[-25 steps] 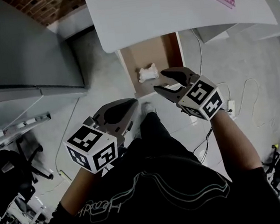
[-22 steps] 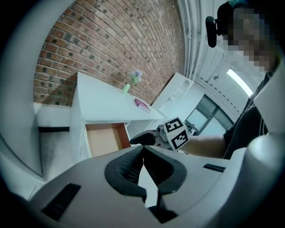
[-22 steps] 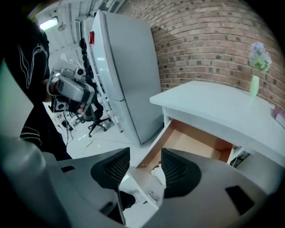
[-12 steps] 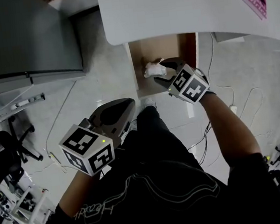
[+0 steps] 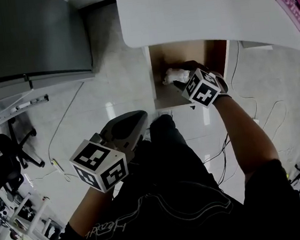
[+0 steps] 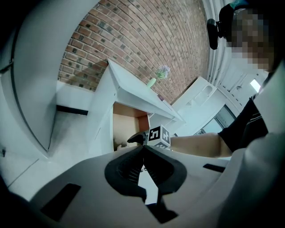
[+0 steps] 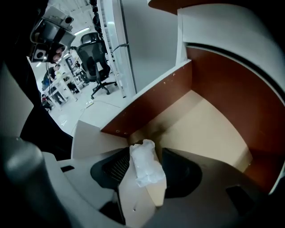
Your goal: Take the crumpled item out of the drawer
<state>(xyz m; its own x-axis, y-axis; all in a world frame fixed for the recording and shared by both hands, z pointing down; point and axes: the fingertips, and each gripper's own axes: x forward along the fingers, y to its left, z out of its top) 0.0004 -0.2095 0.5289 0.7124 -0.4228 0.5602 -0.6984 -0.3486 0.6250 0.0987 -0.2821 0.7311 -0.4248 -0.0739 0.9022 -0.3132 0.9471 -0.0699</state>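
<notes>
Now we are at the grasp step: our right gripper (image 5: 184,76) sits in the one open drawer (image 5: 160,91), jaws wide apart around the single crumpled item (image 7: 144,162), left of centre. Next, likely, close and lift. Left gripper (image 5: 133,123) hangs near us, jaws together, empty.

Open drawer (image 5: 161,93) (tan-floored), crumpled item (image 5: 175,76) inside
</notes>
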